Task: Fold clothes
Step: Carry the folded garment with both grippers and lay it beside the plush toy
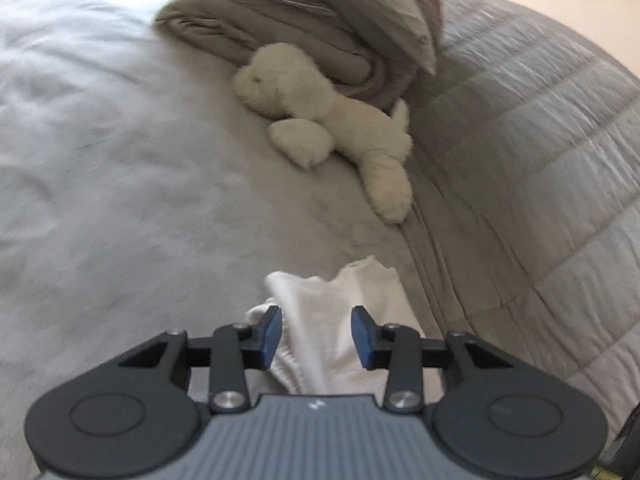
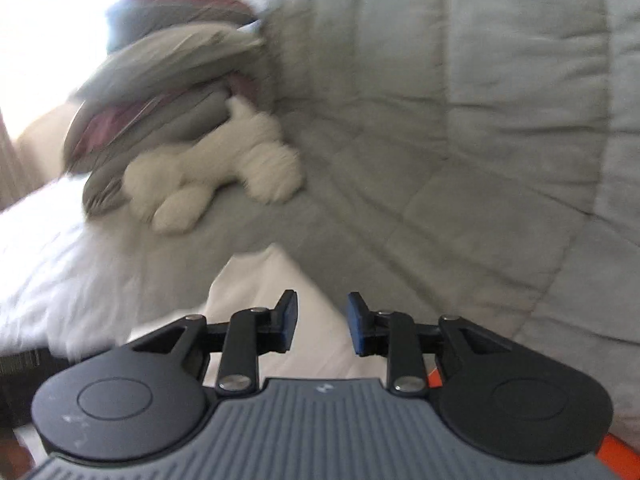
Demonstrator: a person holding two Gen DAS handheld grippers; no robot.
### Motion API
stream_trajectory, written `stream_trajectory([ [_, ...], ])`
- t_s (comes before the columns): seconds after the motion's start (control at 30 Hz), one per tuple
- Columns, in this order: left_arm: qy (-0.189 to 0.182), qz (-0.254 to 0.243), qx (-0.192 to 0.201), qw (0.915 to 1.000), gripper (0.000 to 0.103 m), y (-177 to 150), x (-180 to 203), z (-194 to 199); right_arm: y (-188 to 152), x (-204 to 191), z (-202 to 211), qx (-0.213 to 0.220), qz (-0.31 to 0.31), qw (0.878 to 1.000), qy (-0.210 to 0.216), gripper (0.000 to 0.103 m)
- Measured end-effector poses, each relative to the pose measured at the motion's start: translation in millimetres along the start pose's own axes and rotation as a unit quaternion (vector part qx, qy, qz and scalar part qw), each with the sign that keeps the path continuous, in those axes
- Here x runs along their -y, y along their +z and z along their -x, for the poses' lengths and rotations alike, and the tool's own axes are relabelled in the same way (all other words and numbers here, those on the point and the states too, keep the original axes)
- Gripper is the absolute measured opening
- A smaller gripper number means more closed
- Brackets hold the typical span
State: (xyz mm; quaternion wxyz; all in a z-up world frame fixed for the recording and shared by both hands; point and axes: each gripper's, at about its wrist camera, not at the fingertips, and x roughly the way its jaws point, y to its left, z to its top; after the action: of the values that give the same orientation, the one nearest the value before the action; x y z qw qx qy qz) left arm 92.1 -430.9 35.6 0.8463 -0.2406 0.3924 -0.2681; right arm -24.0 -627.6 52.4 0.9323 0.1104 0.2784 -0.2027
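Observation:
A white garment [image 1: 320, 320] lies crumpled on the pale bed sheet [image 1: 100, 160] right in front of my left gripper [image 1: 318, 334]. The left gripper is open, its blue-padded fingers either side of the cloth without closing on it. In the right wrist view the same white garment [image 2: 272, 280] lies under and ahead of my right gripper [image 2: 322, 322], which is open with nothing between its pads. Both views are motion-blurred.
A cream plush toy [image 1: 328, 120] lies on the bed ahead; it also shows in the right wrist view [image 2: 216, 176]. Behind it are stacked grey and maroon pillows [image 1: 304, 20]. A quilted grey duvet [image 1: 540, 160] is bunched along the right, also in the right wrist view [image 2: 460, 120].

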Motion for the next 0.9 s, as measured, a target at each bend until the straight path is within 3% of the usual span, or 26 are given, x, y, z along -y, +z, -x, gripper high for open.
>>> stream_trajectory([
  [0.1,0.034,-0.028,0.0,0.999,0.031,1.0,2.1,-21.3,-12.5,-11.0,-11.5,-0.034,0.009,0.999,0.025,0.029],
  [0.17,0.062,-0.047,-0.004,0.997,0.017,0.6,1.7,-33.3,-20.2,-16.9,-21.1,-0.062,0.009,0.997,0.037,0.028],
  [0.33,0.084,-0.076,0.001,0.9936,0.009,3.3,-1.6,-38.4,-21.4,-30.6,-29.5,-0.077,0.035,0.996,0.012,0.029],
  [0.37,0.086,-0.079,0.002,0.9932,0.009,3.5,-2.2,-37.7,-20.2,-33.1,-28.2,-0.079,0.038,0.996,0.007,0.029],
  [0.43,0.088,-0.086,0.003,0.9924,0.009,4.0,-3.3,-36.3,-16.7,-42.1,-15.2,-0.067,0.041,0.996,0.047,0.03],
  [0.5,0.09,-0.093,0.003,0.9916,0.008,3.3,-3.3,-35.1,-19.5,-51.9,-16.7,-0.092,0.042,0.99,0.097,0.029],
  [0.57,0.09,-0.099,0.002,0.991,0.009,2.5,-3.2,-34.4,-31.4,-65.2,-25.8,-0.129,0.065,0.985,0.099,0.025],
  [0.63,0.085,-0.106,-0.001,0.9907,0.01,3.5,-4.7,-35.3,-35.7,-69.5,-28.6,-0.126,0.071,0.985,0.091,0.027],
  [0.73,0.088,-0.108,-0.009,0.9903,0.026,6.5,-9.0,-28.9,-30.6,-65.7,-23.0,-0.129,0.048,0.987,0.084,0.025],
  [0.8,0.096,-0.107,-0.009,0.9896,0.025,7.3,-11.8,-20.9,-23.0,-67.5,-3.9,-0.119,0.055,0.989,0.067,0.026],
  [0.9,0.112,-0.115,-0.015,0.987,0.025,1.0,-13.8,-9.5,-17.6,-58.1,20.2,-0.093,0.021,0.994,0.062,0.05],
])
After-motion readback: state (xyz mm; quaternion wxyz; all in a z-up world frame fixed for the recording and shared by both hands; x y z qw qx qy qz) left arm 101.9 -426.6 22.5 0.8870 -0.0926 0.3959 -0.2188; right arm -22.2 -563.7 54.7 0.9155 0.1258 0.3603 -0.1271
